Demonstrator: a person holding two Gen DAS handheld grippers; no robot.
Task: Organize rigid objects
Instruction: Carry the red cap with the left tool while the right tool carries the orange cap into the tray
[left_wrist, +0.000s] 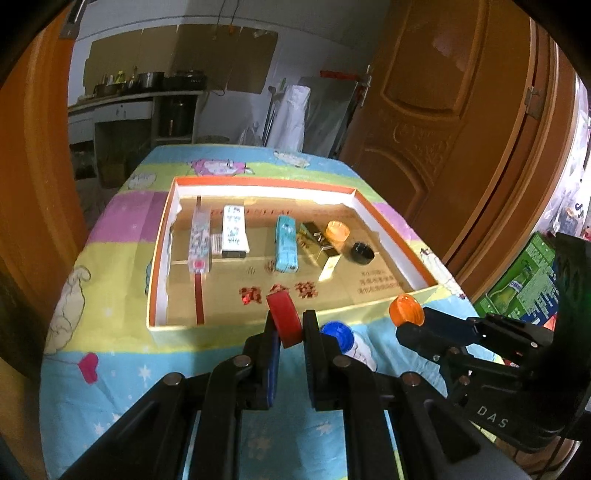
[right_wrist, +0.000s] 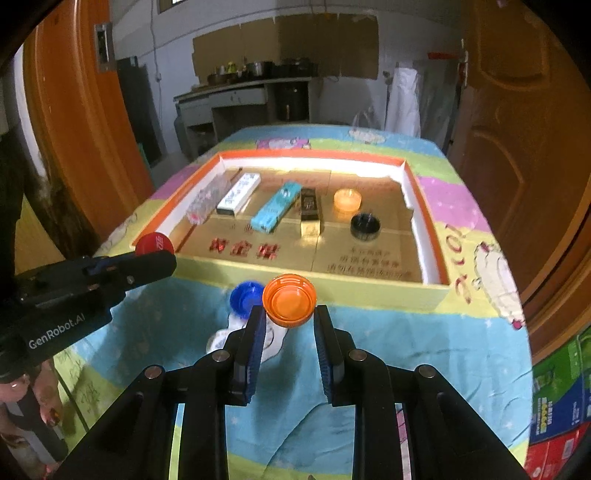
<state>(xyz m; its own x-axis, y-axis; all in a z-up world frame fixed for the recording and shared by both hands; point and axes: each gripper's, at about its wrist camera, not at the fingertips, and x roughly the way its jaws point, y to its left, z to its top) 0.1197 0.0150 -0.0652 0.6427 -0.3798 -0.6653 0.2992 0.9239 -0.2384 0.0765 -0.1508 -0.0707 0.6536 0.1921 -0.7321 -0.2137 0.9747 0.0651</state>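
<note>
The desk (left_wrist: 110, 332) under its cartoon-print cloth fills mid-frame, carrying a shallow open box (left_wrist: 173, 236) at centre. Inside the box lie a clear case (left_wrist: 199, 240), white carton (left_wrist: 233, 230), teal carton (left_wrist: 286, 243), gold box (left_wrist: 317, 240), orange cap (left_wrist: 338, 230) and black cap (left_wrist: 362, 253). Lower centre, the left tongs (left_wrist: 288, 325) clench a red cap (left_wrist: 284, 319) edge-on; the right tongs (right_wrist: 290, 314) grasp an orange lid (right_wrist: 290, 299), with a blue-capped bottle (right_wrist: 245, 295) lying just left of it
</note>
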